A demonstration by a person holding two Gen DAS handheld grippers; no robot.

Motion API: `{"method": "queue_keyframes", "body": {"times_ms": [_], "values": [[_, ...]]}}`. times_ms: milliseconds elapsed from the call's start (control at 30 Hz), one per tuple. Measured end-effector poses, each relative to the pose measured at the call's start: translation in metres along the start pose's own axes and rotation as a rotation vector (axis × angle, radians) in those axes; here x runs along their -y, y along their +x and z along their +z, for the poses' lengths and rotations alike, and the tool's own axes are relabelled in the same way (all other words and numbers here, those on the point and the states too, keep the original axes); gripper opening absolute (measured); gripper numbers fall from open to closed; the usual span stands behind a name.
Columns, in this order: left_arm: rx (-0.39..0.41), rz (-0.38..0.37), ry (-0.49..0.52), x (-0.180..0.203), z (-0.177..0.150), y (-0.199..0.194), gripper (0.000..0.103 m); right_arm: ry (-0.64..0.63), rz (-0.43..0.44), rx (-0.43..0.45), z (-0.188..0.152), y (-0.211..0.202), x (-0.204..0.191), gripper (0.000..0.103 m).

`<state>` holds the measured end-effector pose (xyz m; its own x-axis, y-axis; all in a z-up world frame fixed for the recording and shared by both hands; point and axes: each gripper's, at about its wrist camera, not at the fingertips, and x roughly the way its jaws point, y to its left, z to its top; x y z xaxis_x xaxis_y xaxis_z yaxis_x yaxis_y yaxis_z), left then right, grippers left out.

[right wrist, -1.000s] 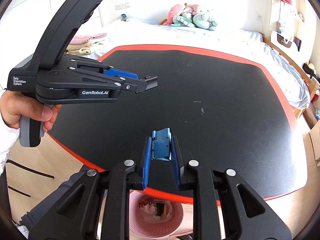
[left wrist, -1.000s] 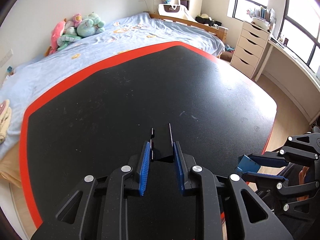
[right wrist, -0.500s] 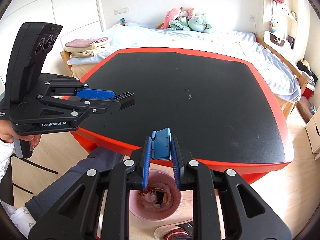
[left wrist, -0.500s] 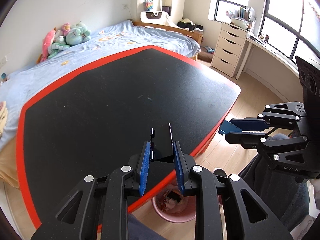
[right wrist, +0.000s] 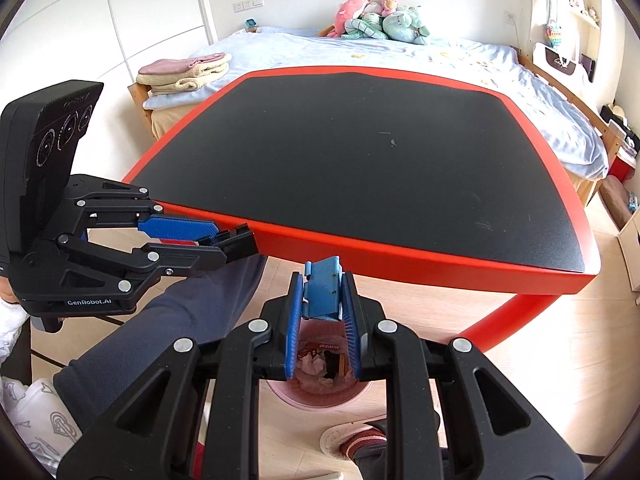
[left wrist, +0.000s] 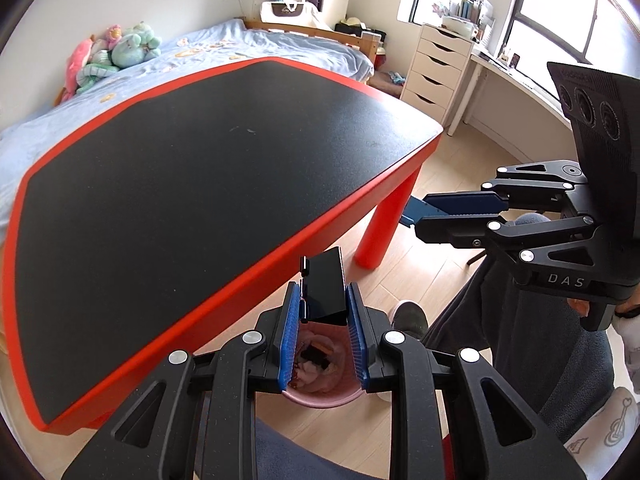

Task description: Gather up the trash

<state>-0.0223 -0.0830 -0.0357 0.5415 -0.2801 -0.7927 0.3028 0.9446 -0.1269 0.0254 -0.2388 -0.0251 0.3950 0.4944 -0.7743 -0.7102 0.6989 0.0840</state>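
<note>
The left claw (left wrist: 323,312) is clamped on a black block (left wrist: 325,291), and the right claw (right wrist: 321,300) grips a blue block (right wrist: 322,293). Both hang over a pink bin (right wrist: 320,394) on the wooden floor (right wrist: 540,360), just off the near edge of the red-rimmed black tabletop (right wrist: 360,160). The bin holds wrappers and scraps. A bed (right wrist: 460,56) with plush toys (right wrist: 380,16) stands beyond.
</note>
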Motion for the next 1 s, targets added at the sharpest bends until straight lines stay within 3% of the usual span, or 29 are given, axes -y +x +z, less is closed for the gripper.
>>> {"method": "queue_keyframes", "body": {"times_ms": [333,433,467,533,633,800,1000], "values": [[-0.025,-0.019,-0.011,0.005,-0.009,0.006,0.024,0.014,0.040,-0.021,-0.005,0.006,0.002,0.019],[-0.029,-0.017,-0.010,0.005,-0.007,0.007,0.031,0.017,0.044,-0.027,-0.005,0.007,0.003,0.021],[-0.028,-0.015,-0.013,0.006,-0.006,0.006,0.050,0.016,0.035,-0.029,-0.005,0.007,0.004,0.026],[-0.001,-0.005,-0.018,0.004,-0.006,0.003,0.081,0.020,0.018,-0.021,-0.006,0.006,0.007,0.070],[0.006,0.011,-0.035,0.000,-0.006,0.002,0.089,0.031,-0.004,-0.015,-0.007,0.006,0.010,0.089],[0.015,0.023,-0.051,-0.004,-0.006,0.000,0.095,0.046,-0.019,-0.029,-0.011,0.010,0.012,0.093],[0.030,0.033,-0.070,-0.009,-0.009,-0.003,0.095,0.062,-0.012,-0.040,-0.014,0.013,0.011,0.095]]}}
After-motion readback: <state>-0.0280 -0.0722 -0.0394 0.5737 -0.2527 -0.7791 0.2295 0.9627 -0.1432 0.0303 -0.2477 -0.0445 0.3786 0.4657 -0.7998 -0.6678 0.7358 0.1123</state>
